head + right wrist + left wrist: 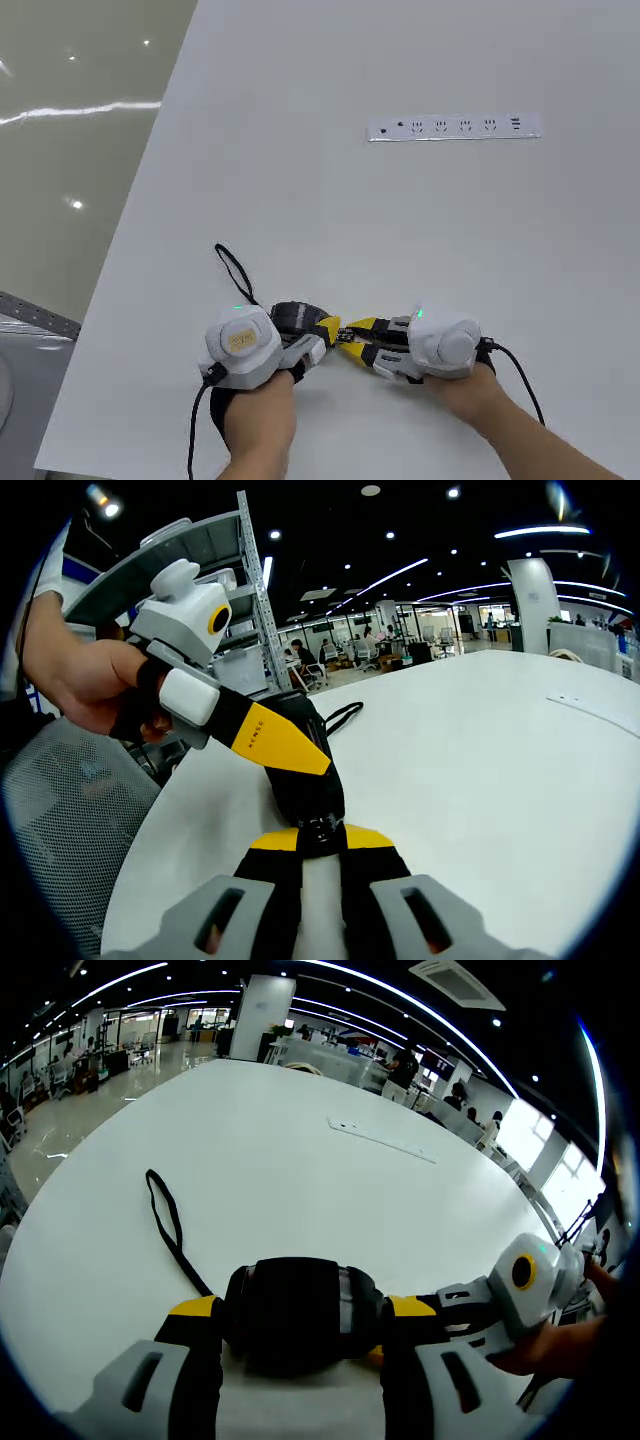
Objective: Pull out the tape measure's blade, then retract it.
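White workbench (400, 220) with a black tape measure (295, 318) near its front edge.
The left gripper (300, 1310) clamps its case; the right gripper (320, 838) pinches the blade tip (318, 826) right at the case.

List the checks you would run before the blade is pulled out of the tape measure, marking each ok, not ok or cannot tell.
1. Left gripper shut on the tape measure case: ok.
2. Right gripper shut on the blade tip at the case mouth: ok.
3. No blade length drawn out yet: ok.
4. Strap lies away from both grippers' jaws: ok.
5. Bare table beside the right gripper for the pull: ok.
6. Lock released: cannot tell.
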The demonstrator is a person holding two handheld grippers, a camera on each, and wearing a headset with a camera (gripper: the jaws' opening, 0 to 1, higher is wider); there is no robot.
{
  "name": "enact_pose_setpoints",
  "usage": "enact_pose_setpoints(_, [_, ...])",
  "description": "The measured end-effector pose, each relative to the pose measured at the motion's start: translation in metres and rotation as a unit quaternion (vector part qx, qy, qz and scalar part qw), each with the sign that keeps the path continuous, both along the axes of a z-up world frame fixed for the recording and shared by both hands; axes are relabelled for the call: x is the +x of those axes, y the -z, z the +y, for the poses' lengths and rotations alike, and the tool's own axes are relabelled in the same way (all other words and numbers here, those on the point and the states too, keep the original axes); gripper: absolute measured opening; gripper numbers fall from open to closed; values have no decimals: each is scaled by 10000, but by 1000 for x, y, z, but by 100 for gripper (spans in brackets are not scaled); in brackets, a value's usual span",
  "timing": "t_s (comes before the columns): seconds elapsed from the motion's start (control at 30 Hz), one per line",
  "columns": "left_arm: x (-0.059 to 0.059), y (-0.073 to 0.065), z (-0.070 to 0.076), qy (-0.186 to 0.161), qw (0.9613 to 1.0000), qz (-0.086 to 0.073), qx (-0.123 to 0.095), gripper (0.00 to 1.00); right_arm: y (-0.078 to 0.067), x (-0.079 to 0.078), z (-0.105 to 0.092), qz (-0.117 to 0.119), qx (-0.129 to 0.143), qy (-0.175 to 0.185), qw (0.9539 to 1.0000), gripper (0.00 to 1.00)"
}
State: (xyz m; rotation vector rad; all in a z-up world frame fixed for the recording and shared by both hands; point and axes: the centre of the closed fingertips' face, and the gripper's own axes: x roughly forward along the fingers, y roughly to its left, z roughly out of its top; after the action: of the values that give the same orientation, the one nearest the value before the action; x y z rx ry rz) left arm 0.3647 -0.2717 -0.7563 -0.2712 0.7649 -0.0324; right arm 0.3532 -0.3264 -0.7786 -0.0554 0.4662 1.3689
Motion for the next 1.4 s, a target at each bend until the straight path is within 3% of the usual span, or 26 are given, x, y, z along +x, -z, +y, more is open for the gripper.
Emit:
enact_pose_setpoints(0.47, [0,0,0,29,10000,2,-52,62,1,-1,3,-52,-28,-304,9995,12])
enact_pose_setpoints(0.8, [0,0,0,44,10000,-2,-18,62,1,-1,3,-168,-37,-268,9995,14])
enact_pose_setpoints(1.23, [-1,0,0,91,10000,20,-11,62,-1,-4,-2,-27,51,-281,9996,16])
enact_pose_setpoints(1.4, [-1,0,-1,84,10000,14,-12,62,-1,-4,-2,-173,14,-350,9992,15])
